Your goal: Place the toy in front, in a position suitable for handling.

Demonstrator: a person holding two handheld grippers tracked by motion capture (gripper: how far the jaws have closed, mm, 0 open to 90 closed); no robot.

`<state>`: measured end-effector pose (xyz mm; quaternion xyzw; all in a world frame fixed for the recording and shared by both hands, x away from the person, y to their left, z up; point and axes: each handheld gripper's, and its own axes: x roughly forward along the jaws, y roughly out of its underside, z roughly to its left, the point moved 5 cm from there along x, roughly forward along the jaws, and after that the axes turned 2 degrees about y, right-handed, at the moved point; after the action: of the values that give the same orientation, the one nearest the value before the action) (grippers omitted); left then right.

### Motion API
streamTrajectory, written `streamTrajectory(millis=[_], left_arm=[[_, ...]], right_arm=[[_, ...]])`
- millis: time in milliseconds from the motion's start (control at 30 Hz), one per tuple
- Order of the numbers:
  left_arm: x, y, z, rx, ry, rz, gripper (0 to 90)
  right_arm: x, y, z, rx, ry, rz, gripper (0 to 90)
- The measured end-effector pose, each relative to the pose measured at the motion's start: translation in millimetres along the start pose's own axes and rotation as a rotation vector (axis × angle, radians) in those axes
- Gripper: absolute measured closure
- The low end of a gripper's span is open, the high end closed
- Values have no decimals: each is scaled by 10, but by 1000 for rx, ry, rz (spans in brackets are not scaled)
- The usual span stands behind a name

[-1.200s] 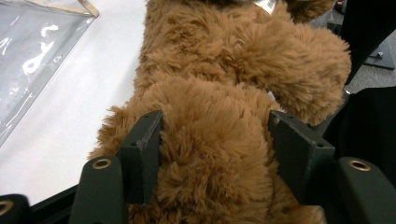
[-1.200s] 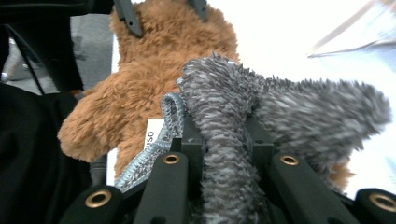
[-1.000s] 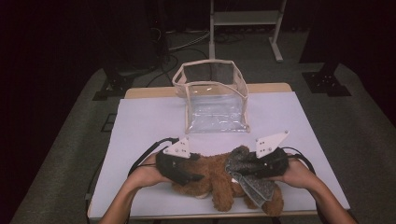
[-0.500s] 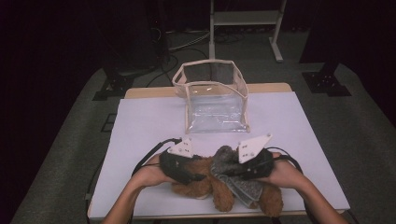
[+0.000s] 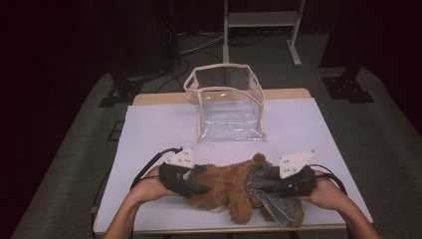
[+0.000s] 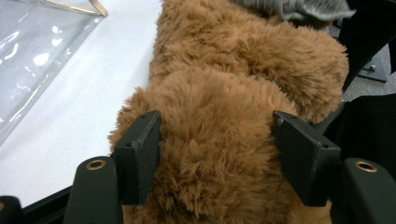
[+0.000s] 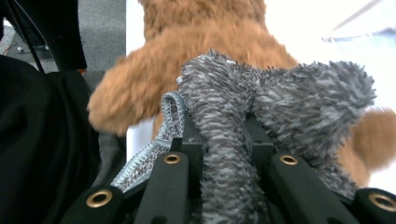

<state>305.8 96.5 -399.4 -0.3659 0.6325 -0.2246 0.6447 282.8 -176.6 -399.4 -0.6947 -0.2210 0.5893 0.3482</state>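
Brown teddy bear [image 5: 226, 181] lies near front edge of white tabletop [image 5: 149, 134], one leg close to that edge. Left claw [image 5: 196, 186] grasping bear at left end; in left gripper view both pads [image 6: 140, 149] press into fur. Right claw [image 5: 259, 186] clenched on grey fuzzy cloth [image 5: 271, 191], which drapes over bear right end and reaches front edge. Clear plastic bag [image 5: 226, 107] stands at far side, mouth open upward. Free tabletop strip between bear and bag; wide margin at far left and far right.
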Motion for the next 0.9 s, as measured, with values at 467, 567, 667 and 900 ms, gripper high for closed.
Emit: streamTrajectory(millis=[467, 567, 667, 900], left_arm=[[21, -7, -3, -5, -14, 2, 334], [8, -7, 17, -4, -20, 5, 332], [8, -12, 23, -4, -15, -4, 332], [55, -24, 4, -3, -12, -7, 333]], right_arm=[[-188, 138, 76, 22, 32, 9, 747], [-151, 76, 64, 10, 34, -9, 746], [-199, 195, 47, 36, 38, -9, 746], [-298, 303, 12, 75, 70, -8, 746]])
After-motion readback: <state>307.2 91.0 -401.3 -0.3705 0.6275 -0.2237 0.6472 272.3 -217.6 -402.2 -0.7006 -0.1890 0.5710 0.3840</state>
